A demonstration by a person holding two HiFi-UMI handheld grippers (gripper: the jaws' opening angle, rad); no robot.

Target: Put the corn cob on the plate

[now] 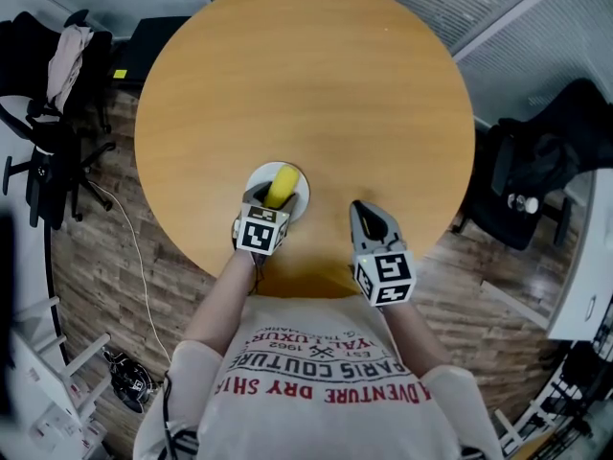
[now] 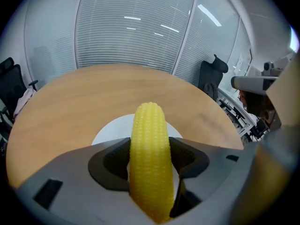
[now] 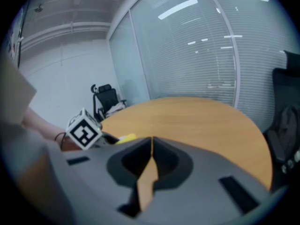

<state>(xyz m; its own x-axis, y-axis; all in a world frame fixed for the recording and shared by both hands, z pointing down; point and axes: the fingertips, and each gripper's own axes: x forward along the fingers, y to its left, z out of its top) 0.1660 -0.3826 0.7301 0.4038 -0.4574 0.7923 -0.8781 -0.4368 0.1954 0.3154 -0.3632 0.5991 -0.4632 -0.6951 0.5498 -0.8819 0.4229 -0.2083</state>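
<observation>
Corn cob (image 1: 282, 185), yellow, one piece: is lying lengthwise between the jaws of the left gripper (image 1: 273, 199), which is clamping it from both sides about mid-length, with the rounded tip pointing away from the person. Location: is sitting directly over the white plate (image 1: 301, 199), which is resting on the round wooden table (image 1: 306, 84) close to the person's edge. In the left gripper view the corn cob (image 2: 149, 158) is filling the gap of the left gripper (image 2: 150, 142), and the plate (image 2: 110, 130) is showing pale beneath and beyond it. Neither view is revealing whether the cob's underside is touching the plate or hovering just clear of it. Right gripper (image 1: 359, 209): is idling near the plate, over bare table by the person's edge. In its own view the right gripper (image 3: 151, 144) is showing its jaws pressed together with nothing between them, only table wood beyond. Progress, as a judgement: pick-up and carry are looking complete, since the cob is already lined up above its target. Placement is appearing not yet finished, because the jaws are gripping the cob firmly. Remaining: settling the cob onto the plate if any gap is left, parting the left jaws, and drawing the gripper back so that the cob is lying free on the plate.
</observation>
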